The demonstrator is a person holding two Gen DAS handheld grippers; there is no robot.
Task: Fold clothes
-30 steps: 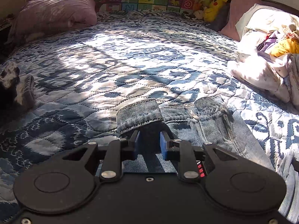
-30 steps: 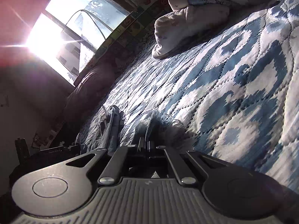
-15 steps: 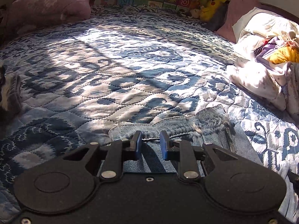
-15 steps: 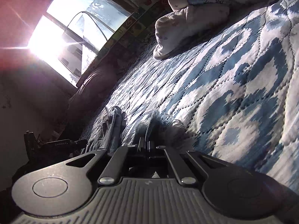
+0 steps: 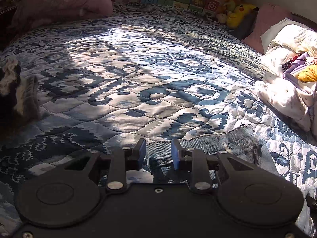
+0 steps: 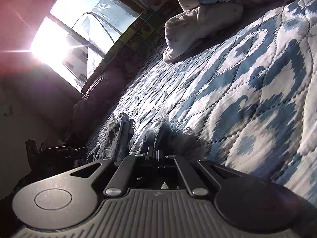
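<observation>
Blue denim jeans (image 5: 208, 144) with a frayed hem lie flat on the quilted blue-and-white bedspread (image 5: 138, 69), low in the left wrist view. My left gripper (image 5: 158, 148) hovers just over the near denim edge, open, its blue pads apart with nothing between them. In the right wrist view, my right gripper (image 6: 156, 152) lies low against the bed, shut on the frayed denim hem (image 6: 168, 130). A second fold of denim (image 6: 120, 136) stands on edge just to its left.
A heap of unfolded clothes (image 5: 287, 91) sits at the right edge of the bed. A pink pillow (image 5: 65, 0) and plush toys (image 5: 237, 13) line the far side. A dark fuzzy garment (image 5: 17, 93) lies at the left. A bright window (image 6: 79, 29) glares.
The denim flap that stood between my left fingers a second ago now lies flat. The left jaws have spread wider and drawn back from it. My right gripper has barely moved.
</observation>
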